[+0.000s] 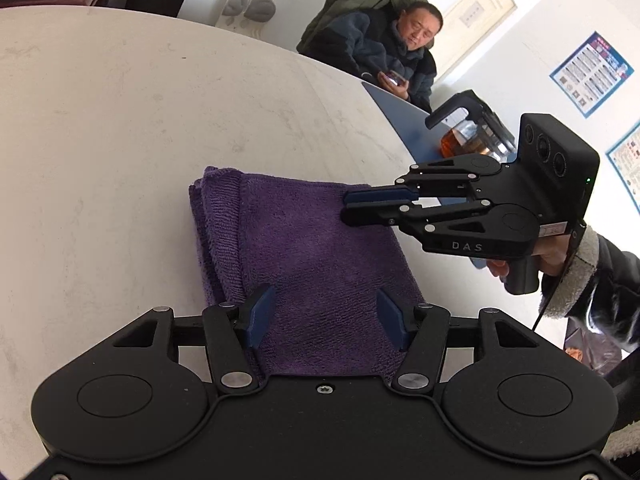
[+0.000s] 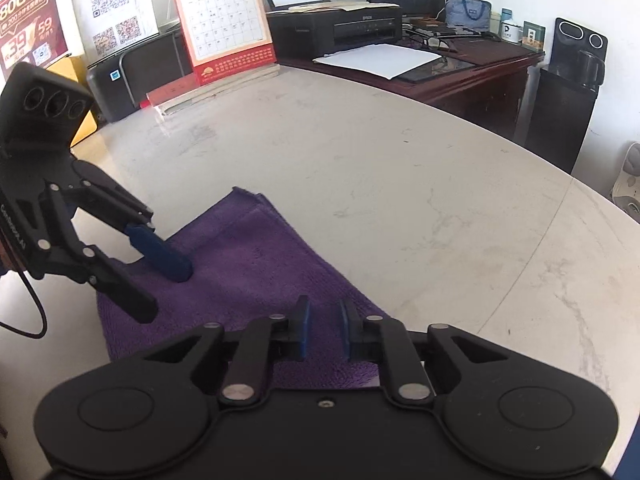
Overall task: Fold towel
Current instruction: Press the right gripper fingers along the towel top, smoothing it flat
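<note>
A purple towel (image 1: pixel 304 248) (image 2: pixel 248 256) lies folded into a thick rectangle on the pale stone table (image 1: pixel 120 120) (image 2: pixel 400 200). My left gripper (image 1: pixel 325 314) is open just above the towel's near part, with cloth showing between its blue pads and nothing pinched. In the right wrist view, the left gripper (image 2: pixel 162 292) angles down from the left, one pad resting at the towel's surface. My right gripper (image 2: pixel 325 328) hovers over the towel's edge with its jaws drawn close together and nothing between them. Seen from the left wrist, the right gripper (image 1: pixel 343 208) reaches in from the right.
A person (image 1: pixel 392 48) sits at the table's far side holding a phone. A glass teapot (image 1: pixel 472 136) stands on a blue mat (image 1: pixel 400 112). A desk calendar (image 2: pixel 228 20), a printer (image 2: pixel 336 24) and a white sheet (image 2: pixel 380 60) are at the back.
</note>
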{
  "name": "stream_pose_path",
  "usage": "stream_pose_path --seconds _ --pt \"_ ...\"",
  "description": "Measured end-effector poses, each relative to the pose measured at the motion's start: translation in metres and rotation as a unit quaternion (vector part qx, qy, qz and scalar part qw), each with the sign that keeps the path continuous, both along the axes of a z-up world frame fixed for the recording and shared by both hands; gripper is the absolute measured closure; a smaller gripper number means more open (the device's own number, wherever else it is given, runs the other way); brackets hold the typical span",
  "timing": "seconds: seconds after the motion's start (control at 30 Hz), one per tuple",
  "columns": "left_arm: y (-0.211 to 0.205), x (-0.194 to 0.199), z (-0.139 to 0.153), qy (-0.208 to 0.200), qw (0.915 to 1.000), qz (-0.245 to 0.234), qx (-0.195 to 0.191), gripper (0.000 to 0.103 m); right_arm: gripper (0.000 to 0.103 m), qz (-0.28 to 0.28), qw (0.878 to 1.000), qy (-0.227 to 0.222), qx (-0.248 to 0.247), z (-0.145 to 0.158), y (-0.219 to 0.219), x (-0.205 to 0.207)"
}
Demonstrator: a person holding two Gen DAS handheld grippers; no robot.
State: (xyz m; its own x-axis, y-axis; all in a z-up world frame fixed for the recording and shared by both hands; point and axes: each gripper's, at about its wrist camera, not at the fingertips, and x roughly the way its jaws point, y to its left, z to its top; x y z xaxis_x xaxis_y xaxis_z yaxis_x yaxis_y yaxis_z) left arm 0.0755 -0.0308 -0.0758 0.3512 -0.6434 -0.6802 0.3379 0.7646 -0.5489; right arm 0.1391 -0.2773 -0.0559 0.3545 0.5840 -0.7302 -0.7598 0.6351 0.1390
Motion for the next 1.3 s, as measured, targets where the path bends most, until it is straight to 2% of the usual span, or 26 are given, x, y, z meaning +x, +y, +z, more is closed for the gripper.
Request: stream_pose_path --seconds 0.13,0.2,0.3,0.37,0.53,0.63,0.8,0.9,1.03,1.13,1.3 --pt "0.0 -0.001 0.009 -0.008 0.9998 0.011 0.014 0.047 0.096 -0.044 0.998 -0.03 -0.015 0.011 -0.002 0.001" --pt "0.0 -0.006 0.018 -0.018 0.9994 0.015 0.024 0.047 0.095 -0.054 0.998 -0.041 -0.004 0.023 -0.009 -0.008" --pt "-0.003 -0.018 0.034 -0.037 0.999 0.007 0.026 0.046 0.095 -0.034 0.998 -0.043 0.017 0.036 -0.01 -0.036" --pt "-0.01 -0.027 0.037 -0.038 0.9991 -0.008 0.019 0.046 0.095 -0.003 0.999 -0.044 0.006 0.035 -0.002 -0.064" --pt "-0.028 -0.034 0.013 -0.01 0.9986 -0.02 0.048 0.047 0.095 0.034 0.999 -0.025 -0.014 0.016 0.011 -0.109" --pt "-0.02 -0.037 0.009 -0.009 0.9989 -0.006 0.045 0.048 0.096 0.036 0.998 -0.04 -0.027 0.01 0.003 -0.124" --pt "-0.006 -0.04 0.01 -0.009 0.9987 0.0 0.051 0.048 0.096 -0.005 0.999 -0.035 -0.026 0.008 -0.027 -0.129" --pt "-0.001 -0.04 0.016 -0.011 0.9983 0.009 0.056 0.048 0.095 -0.051 0.998 -0.024 -0.025 0.009 -0.041 -0.126" --pt "0.012 -0.038 0.024 -0.026 0.9971 0.046 0.055 0.045 0.089 -0.103 0.994 -0.023 0.022 0.02 -0.05 -0.117" --pt "0.019 -0.032 0.018 -0.018 0.9953 0.066 0.068 0.045 0.089 -0.079 0.996 -0.035 0.027 0.018 -0.029 -0.113" --pt "0.006 -0.028 0.004 -0.015 0.9951 0.052 0.083 0.044 0.089 -0.028 0.998 -0.049 -0.016 -0.002 -0.002 -0.112"
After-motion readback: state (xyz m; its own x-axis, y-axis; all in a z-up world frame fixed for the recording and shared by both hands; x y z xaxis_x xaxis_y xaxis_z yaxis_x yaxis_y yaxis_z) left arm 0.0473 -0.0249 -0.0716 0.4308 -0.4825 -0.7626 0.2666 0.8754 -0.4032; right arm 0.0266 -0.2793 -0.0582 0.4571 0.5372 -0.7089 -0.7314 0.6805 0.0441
